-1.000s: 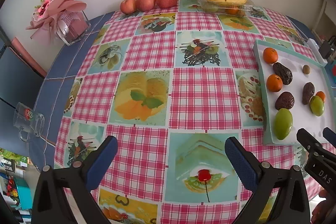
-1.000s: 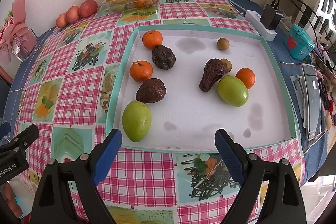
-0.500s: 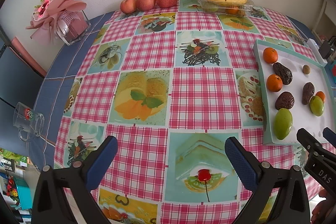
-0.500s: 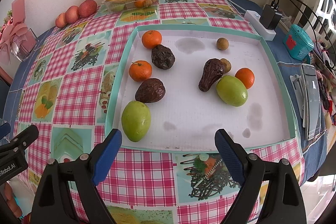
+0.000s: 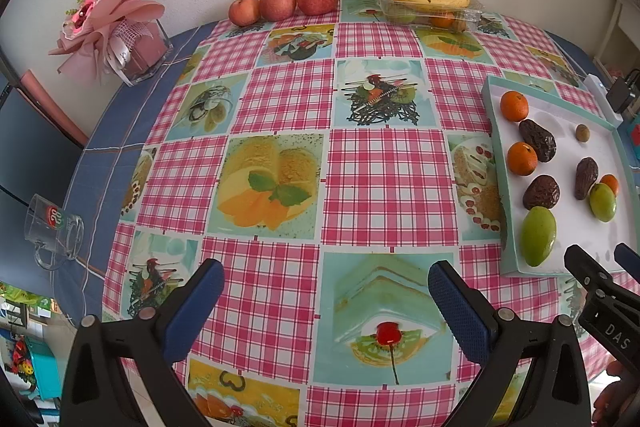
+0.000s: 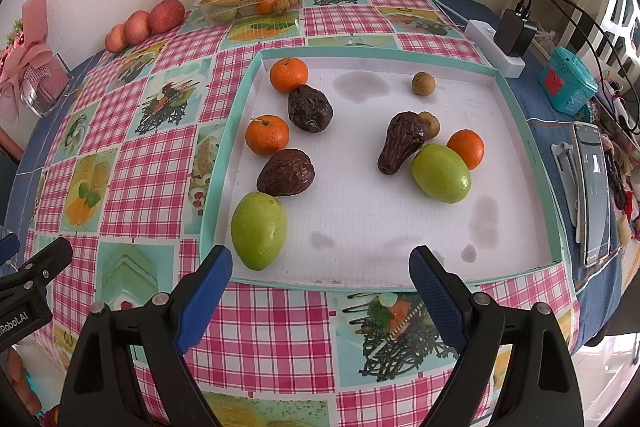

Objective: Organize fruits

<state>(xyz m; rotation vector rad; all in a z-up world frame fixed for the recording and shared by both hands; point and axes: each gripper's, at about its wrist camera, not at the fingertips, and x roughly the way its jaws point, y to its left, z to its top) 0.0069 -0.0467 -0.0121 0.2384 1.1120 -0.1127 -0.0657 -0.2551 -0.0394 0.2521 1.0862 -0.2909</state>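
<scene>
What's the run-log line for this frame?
phase: pre-grasp | left gripper: open, empty | right gripper: open, empty | tray: oranges, avocados, green fruits inside

- Three oranges, three wrinkled dark fruits, two green mangoes, two small brown fruits.
- Loose, scattered inside the teal-rimmed tray.

Nothing has changed since the earlier pictures.

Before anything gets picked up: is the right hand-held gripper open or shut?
Open. In its own wrist view the right hand-held gripper has its blue pads spread wide with nothing between them, above the tray's near edge.
</scene>
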